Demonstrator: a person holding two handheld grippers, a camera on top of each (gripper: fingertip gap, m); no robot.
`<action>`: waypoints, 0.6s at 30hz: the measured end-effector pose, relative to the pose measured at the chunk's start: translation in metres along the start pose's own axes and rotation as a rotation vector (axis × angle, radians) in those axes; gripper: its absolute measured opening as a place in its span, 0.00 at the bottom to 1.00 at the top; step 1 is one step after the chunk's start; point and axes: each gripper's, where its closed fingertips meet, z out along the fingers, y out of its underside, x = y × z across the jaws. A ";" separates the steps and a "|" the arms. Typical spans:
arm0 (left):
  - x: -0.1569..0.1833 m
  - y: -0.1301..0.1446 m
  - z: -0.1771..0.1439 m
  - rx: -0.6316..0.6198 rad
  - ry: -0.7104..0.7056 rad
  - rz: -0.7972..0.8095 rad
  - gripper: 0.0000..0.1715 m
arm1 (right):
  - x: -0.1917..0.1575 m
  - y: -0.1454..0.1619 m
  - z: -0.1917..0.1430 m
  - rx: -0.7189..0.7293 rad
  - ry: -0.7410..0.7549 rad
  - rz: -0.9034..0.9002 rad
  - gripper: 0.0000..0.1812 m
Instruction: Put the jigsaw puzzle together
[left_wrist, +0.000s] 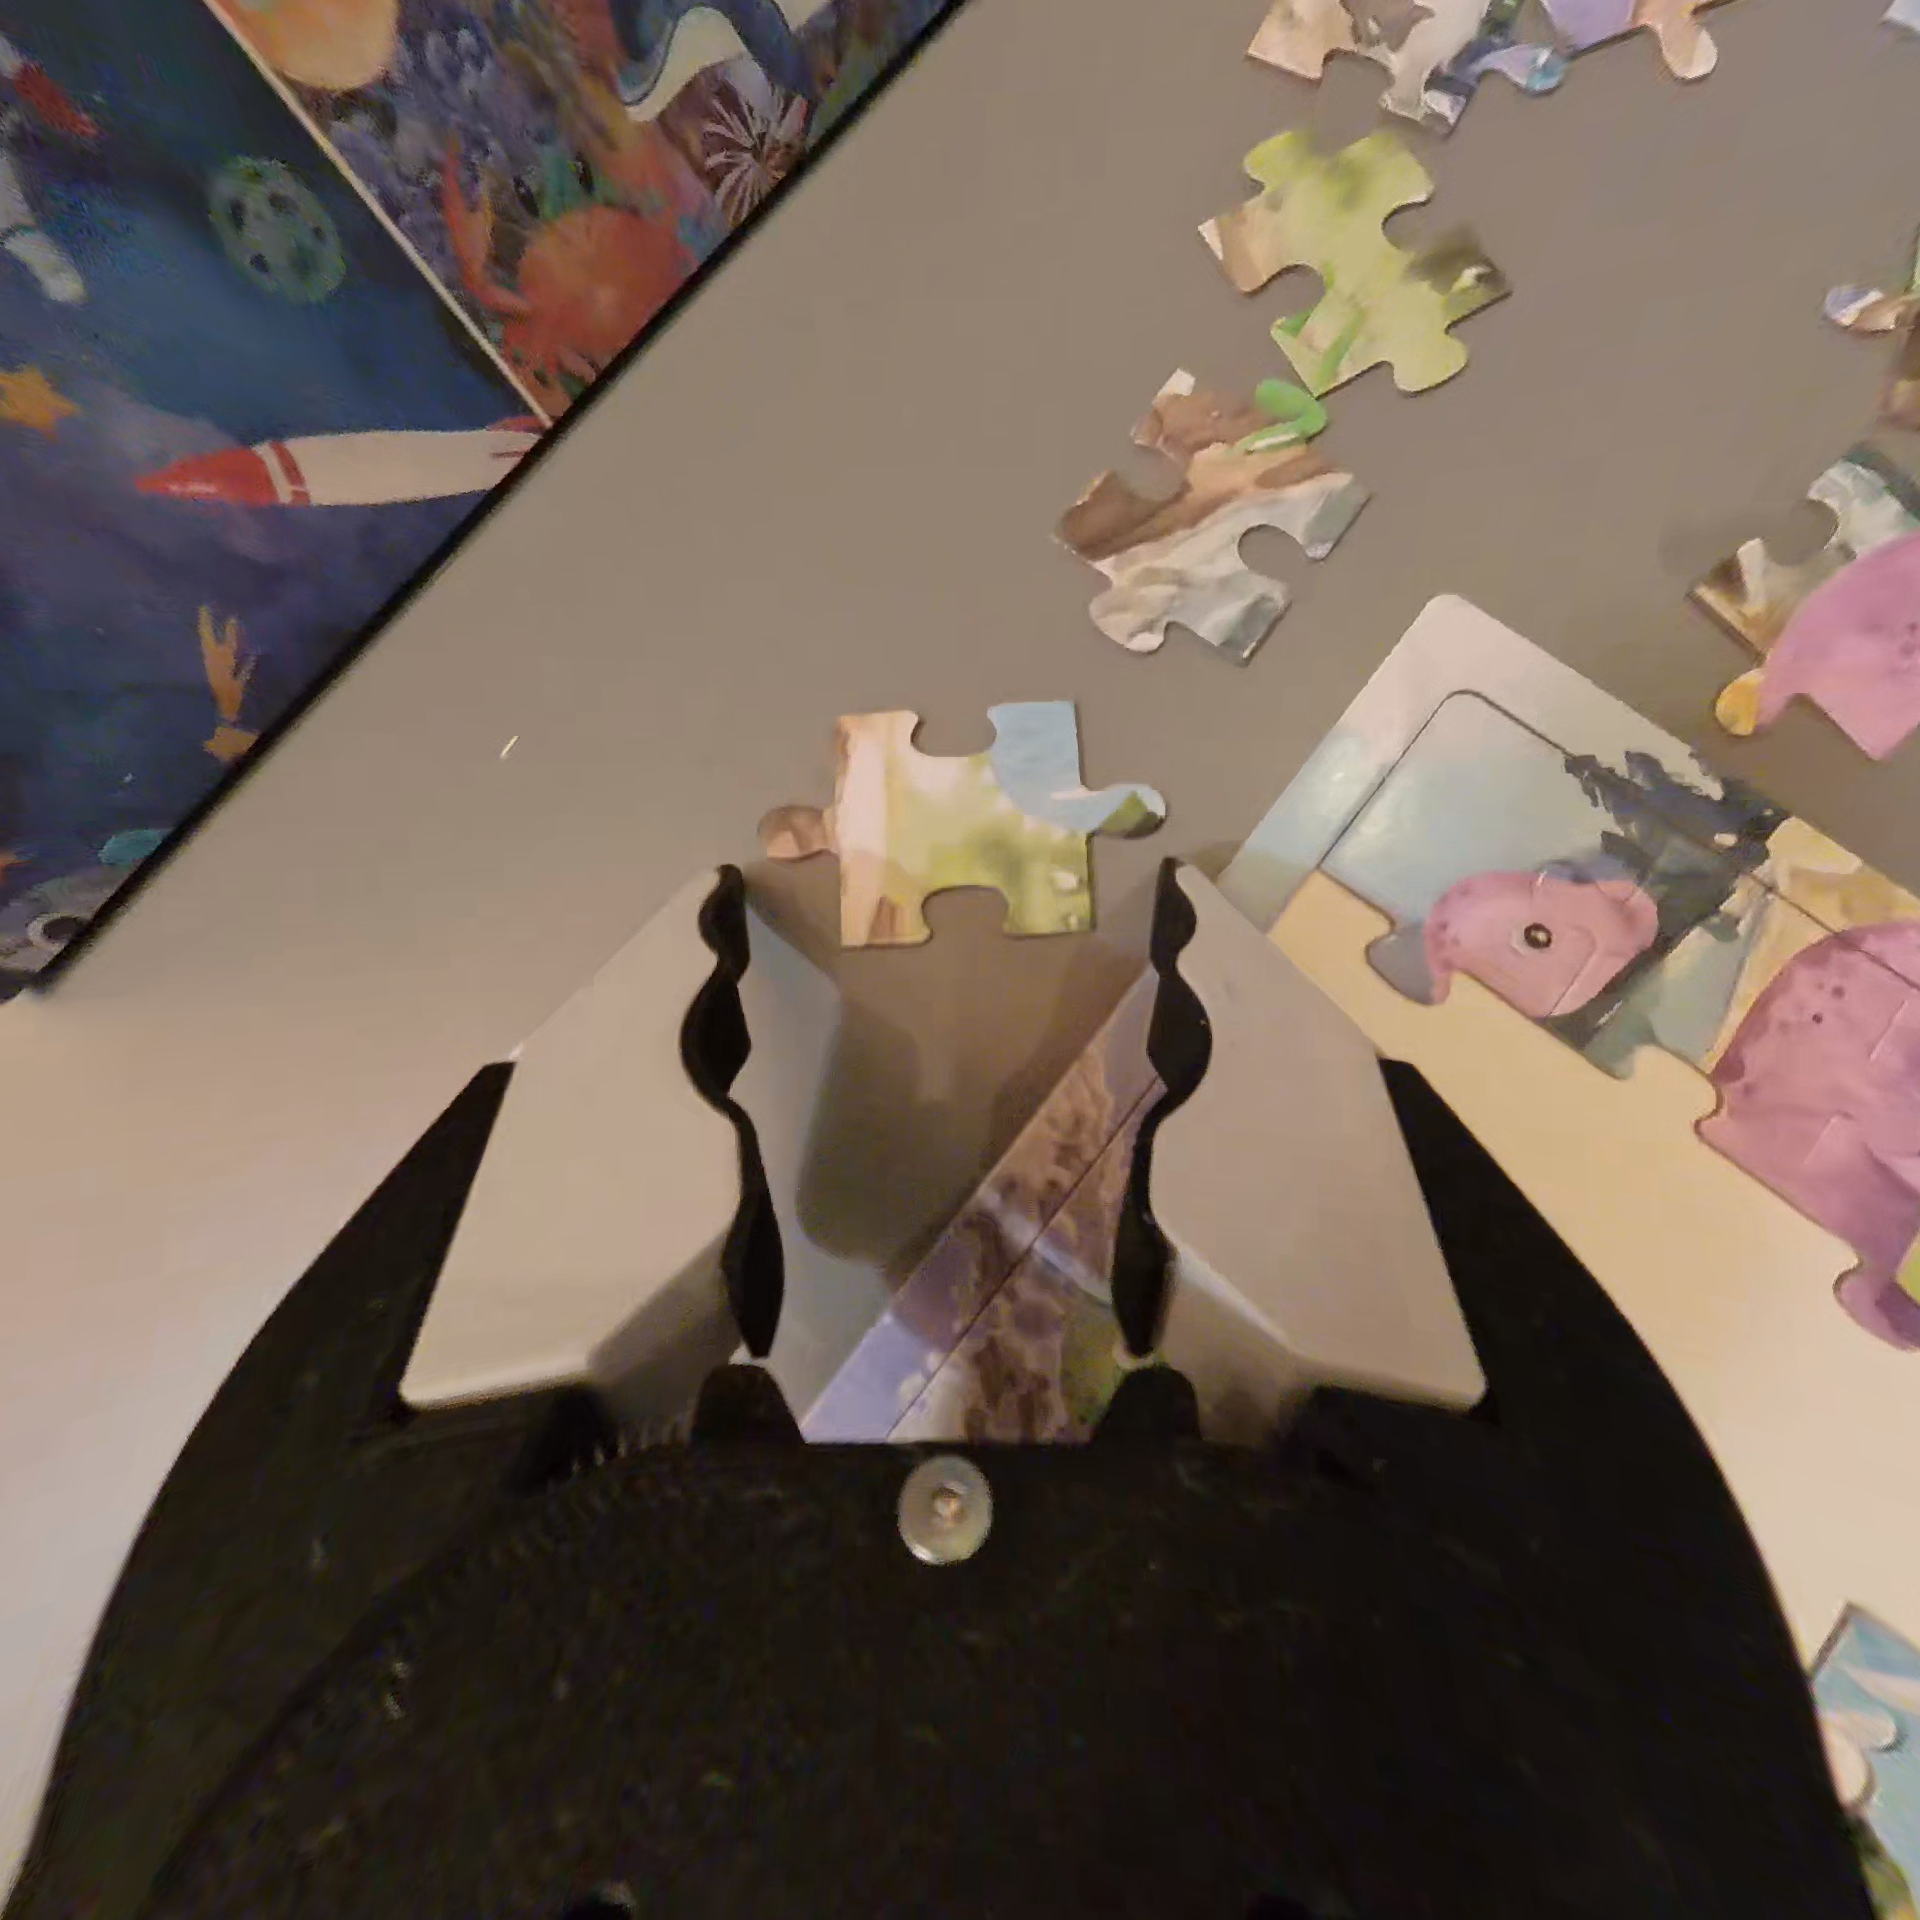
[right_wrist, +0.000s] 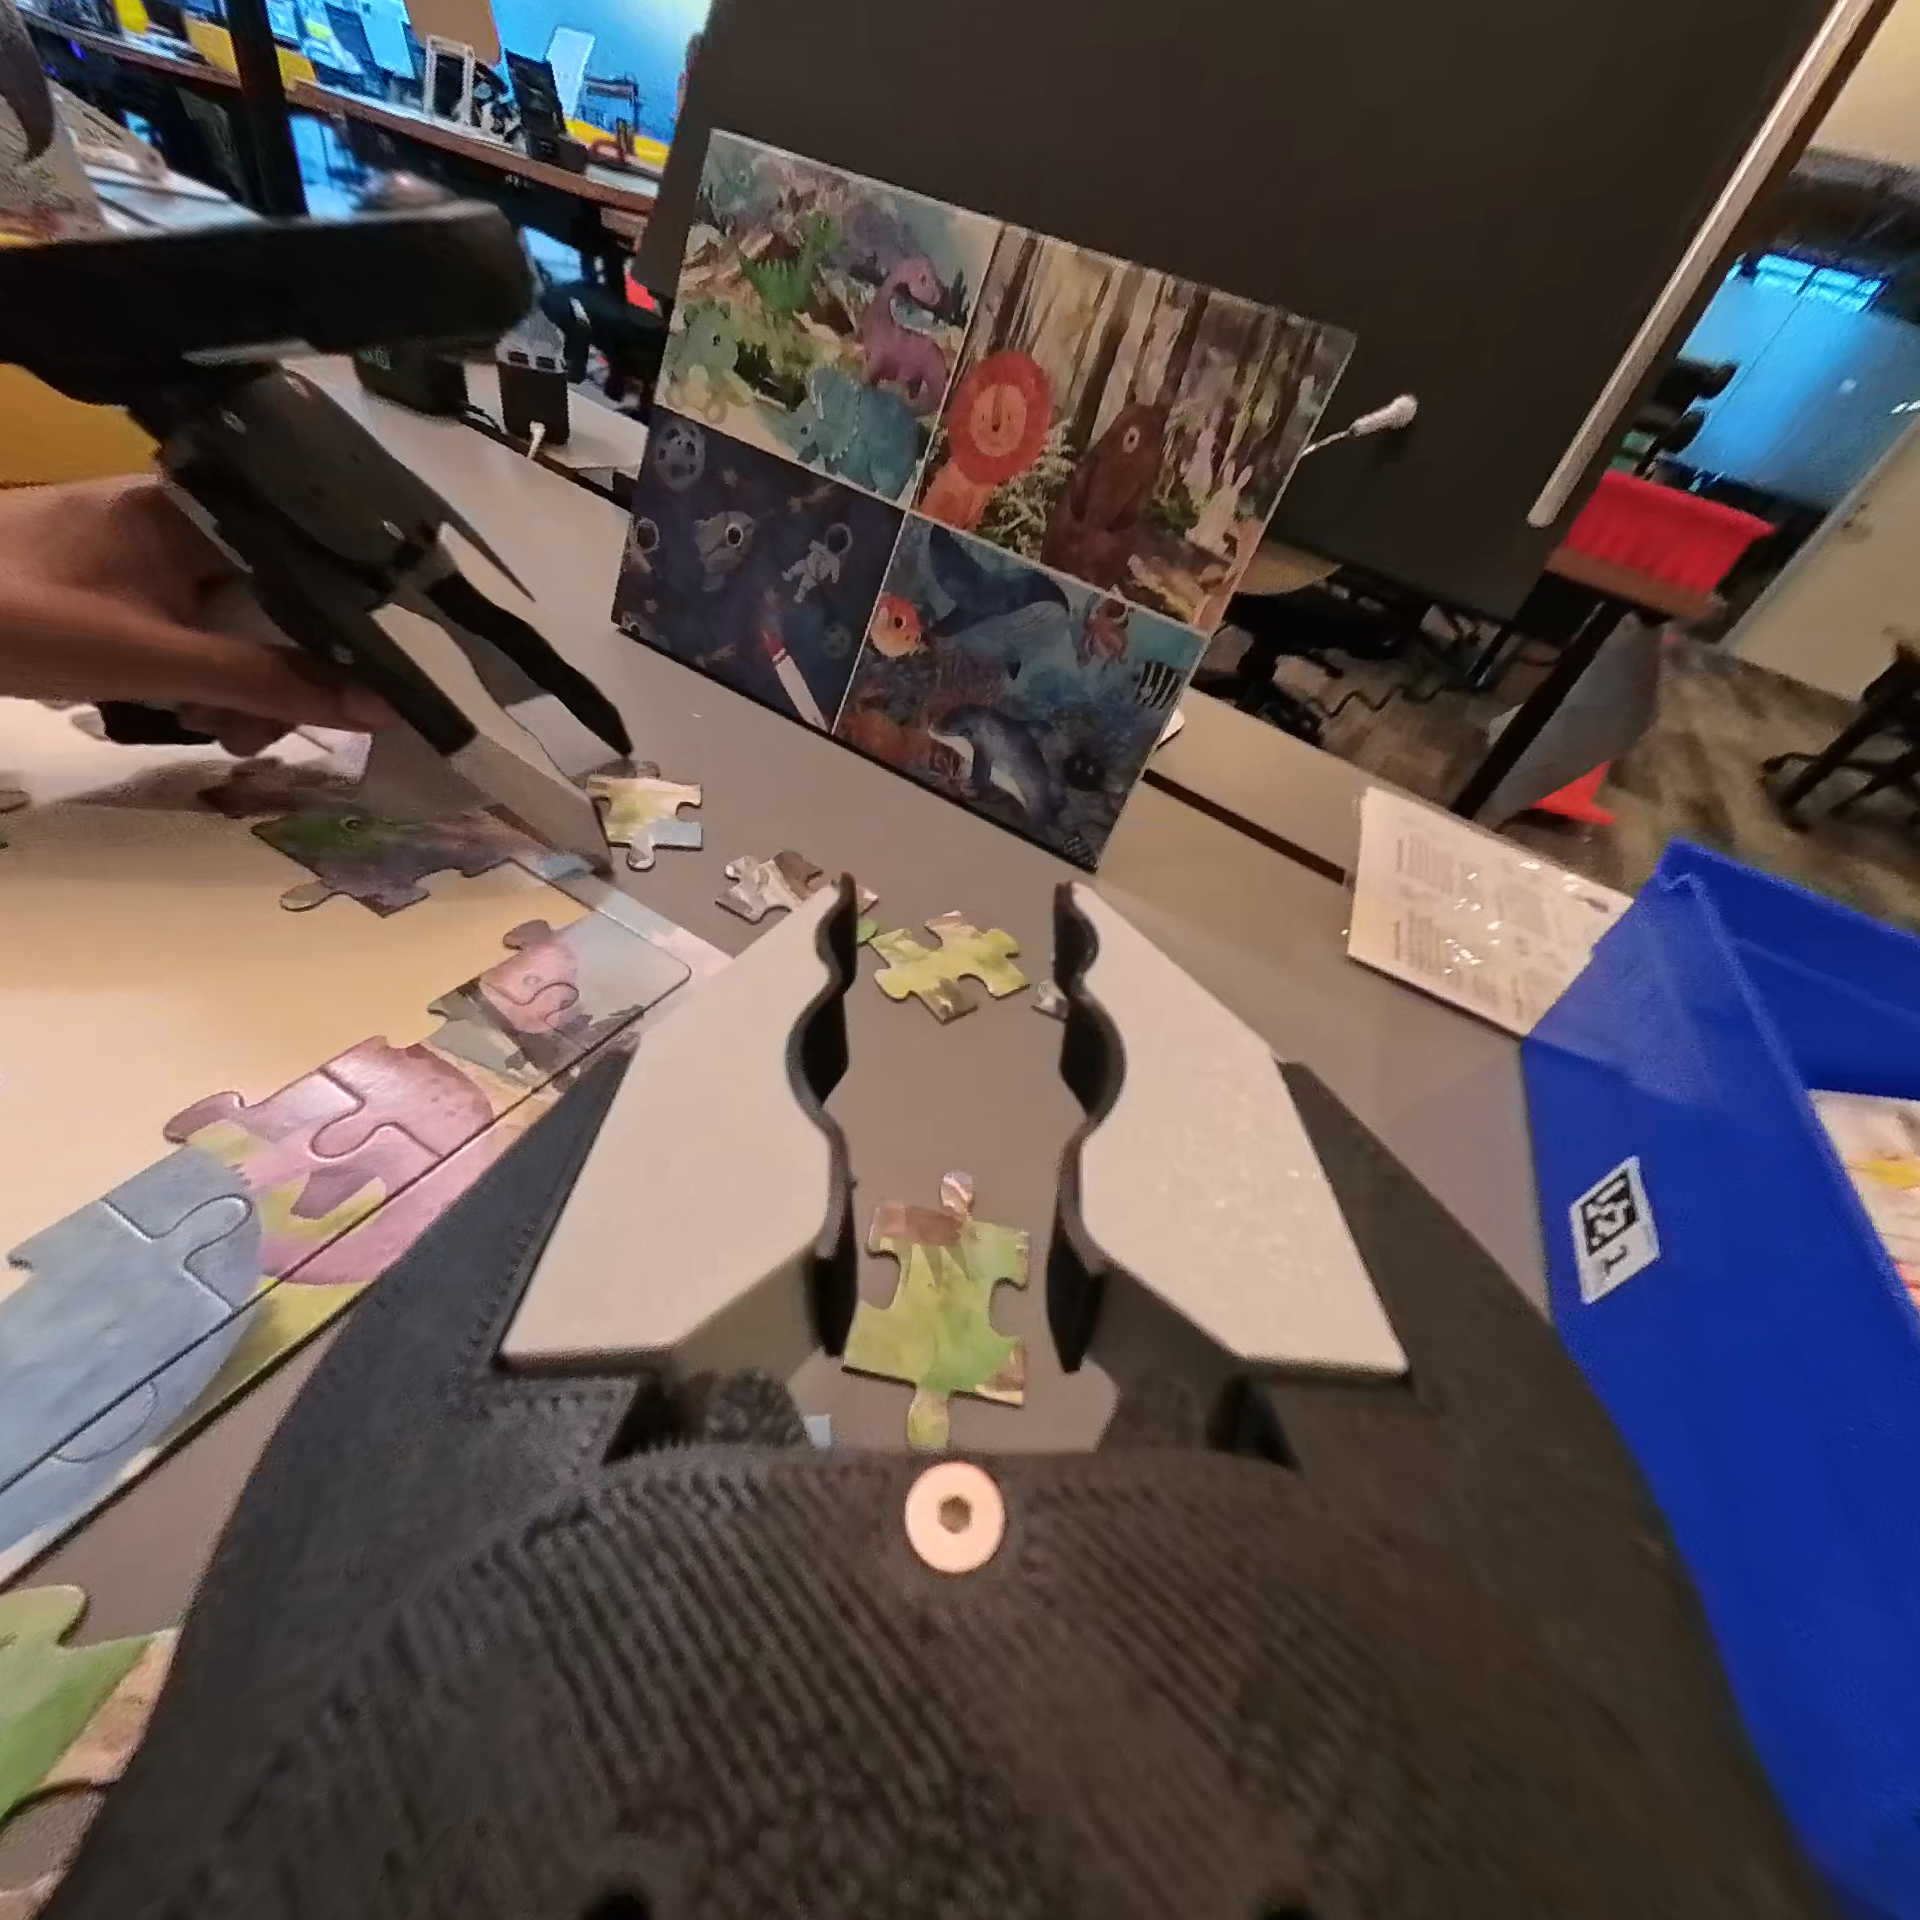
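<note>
Two grippers spread wide, holding nothing: left gripper (left_wrist: 948, 883) hovers over a loose puzzle piece (left_wrist: 971, 826) lying flat beside the puzzle board's (left_wrist: 1455, 655) corner; right gripper (right_wrist: 954, 904) waits. Thin, light, stiff card; pinch opposite edges, likely.

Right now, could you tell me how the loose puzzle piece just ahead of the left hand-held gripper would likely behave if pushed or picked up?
The puzzle piece lies flat on the smooth grey table, so a push would probably slide it rather than tip it. It looks like thin card: likely light and fairly stiff. Flush with the surface, it may be awkward to pinch from above.
</note>
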 end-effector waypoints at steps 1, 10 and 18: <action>0.002 -0.001 0.001 -0.011 0.012 -0.005 0.43 | 0.000 -0.003 -0.002 0.013 0.000 0.002 0.20; -0.006 -0.001 -0.007 -0.020 0.018 0.068 0.27 | -0.002 -0.011 -0.007 0.057 -0.030 0.062 0.20; 0.065 0.001 -0.077 0.127 0.369 0.447 0.27 | -0.001 -0.005 -0.003 0.027 -0.019 0.045 0.21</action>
